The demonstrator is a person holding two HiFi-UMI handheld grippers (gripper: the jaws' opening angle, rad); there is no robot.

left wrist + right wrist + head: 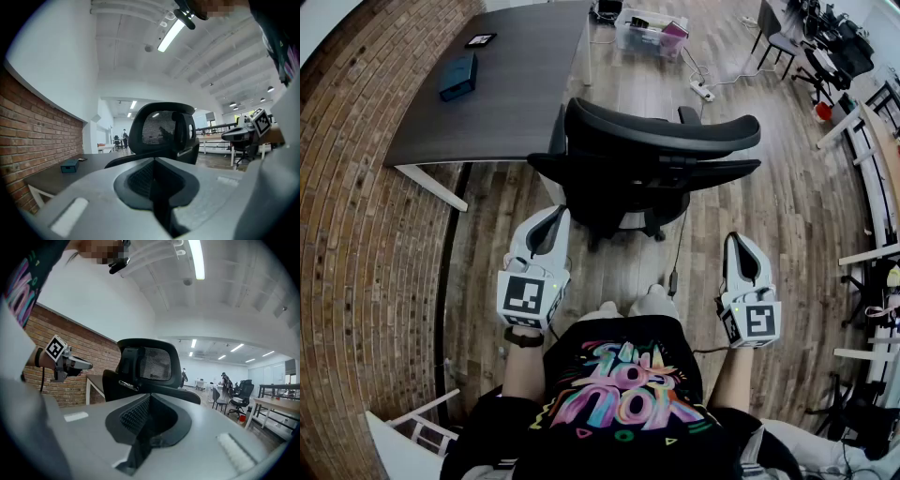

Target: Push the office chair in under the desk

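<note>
With our left gripper (553, 220) and right gripper (739, 244) closed and empty, we should press the office chair (647, 159) evenly toward the desk (506, 84) at upper left.

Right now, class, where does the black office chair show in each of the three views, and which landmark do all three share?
Head view: office chair at upper centre, seen from above, by the desk corner.
Left gripper view: office chair near the centre, mesh back upright.
Right gripper view: office chair centre-left, mesh back upright.
Shared landmark: the brick wall, at the left in every view.
</note>
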